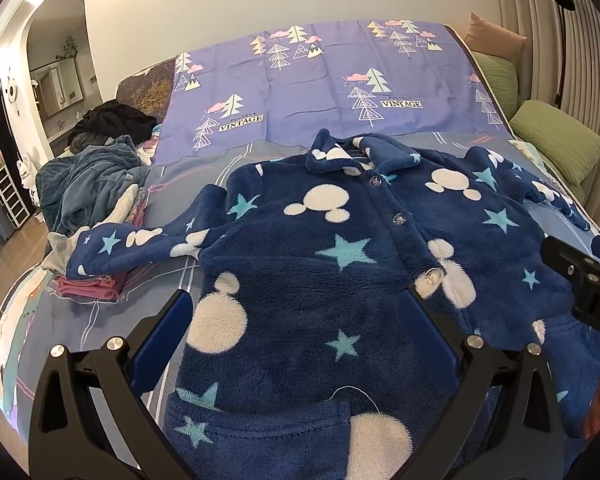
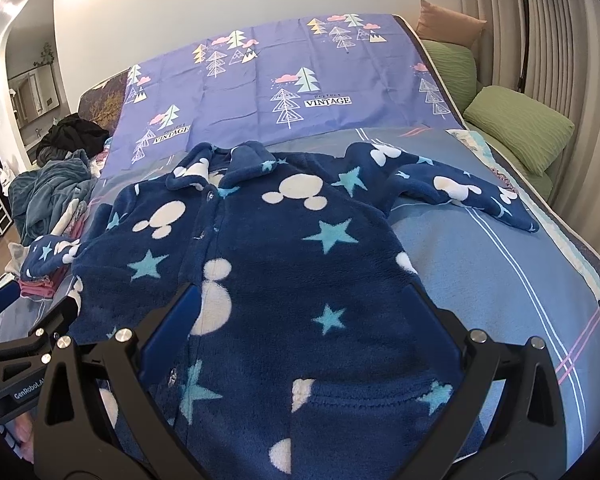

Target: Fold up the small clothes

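On bed, spread fleece jacket

Both cameras sit low and close over the near hem of the fleece jacket, looking forward along the bed toward the far wall. The left view stands nearer the clothes pile; the right view nearer the green pillows. They share the jacket, the purple sheet and each other's tongs at the edges.
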Tool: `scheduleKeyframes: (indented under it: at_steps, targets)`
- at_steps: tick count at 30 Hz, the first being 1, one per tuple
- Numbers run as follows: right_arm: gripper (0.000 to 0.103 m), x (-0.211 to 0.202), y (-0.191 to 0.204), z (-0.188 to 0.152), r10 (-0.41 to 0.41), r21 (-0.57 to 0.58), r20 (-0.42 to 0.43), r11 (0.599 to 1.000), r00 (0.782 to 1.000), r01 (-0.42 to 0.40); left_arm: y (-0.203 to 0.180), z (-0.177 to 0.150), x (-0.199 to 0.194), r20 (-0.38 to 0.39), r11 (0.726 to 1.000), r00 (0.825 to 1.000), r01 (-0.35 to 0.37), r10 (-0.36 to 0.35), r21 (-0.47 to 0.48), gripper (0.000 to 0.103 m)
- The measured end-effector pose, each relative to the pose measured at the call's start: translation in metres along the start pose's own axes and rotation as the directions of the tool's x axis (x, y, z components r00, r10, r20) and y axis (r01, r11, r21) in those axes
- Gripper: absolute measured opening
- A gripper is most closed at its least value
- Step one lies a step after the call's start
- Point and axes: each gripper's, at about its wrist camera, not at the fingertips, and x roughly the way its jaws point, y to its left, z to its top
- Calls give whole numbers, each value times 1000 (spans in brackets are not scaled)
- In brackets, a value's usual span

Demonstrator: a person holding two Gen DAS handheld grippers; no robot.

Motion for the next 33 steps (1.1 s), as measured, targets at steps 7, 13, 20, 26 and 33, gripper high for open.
scheduleKeyframes:
  at_steps: [7,13,20,26,33]
  targets:
    - [101,5,-3,4,-20,18,-24,1000,1000,21,2,-2,4,-10,1000,1000,2,-2,-6,102]
    - [101,7,0,5,-24,8,-29,1000,999,24,6,-3,8,-20,1000,1000,6,-6,-22,102]
    - [101,9,6,5,-65,-34,-25,997,998,64,8,-4,9,-27,999,1000,11,-12,-33,102]
    - [101,12,8,5,-57,-41,-40,998,998,56,12,-6,13,-39,999,999,15,-17,-47,102]
    - [101,15,10,5,-61,-51,-51,997,997,58,16,-6,14,-41,998,999,12,-14,-56,102]
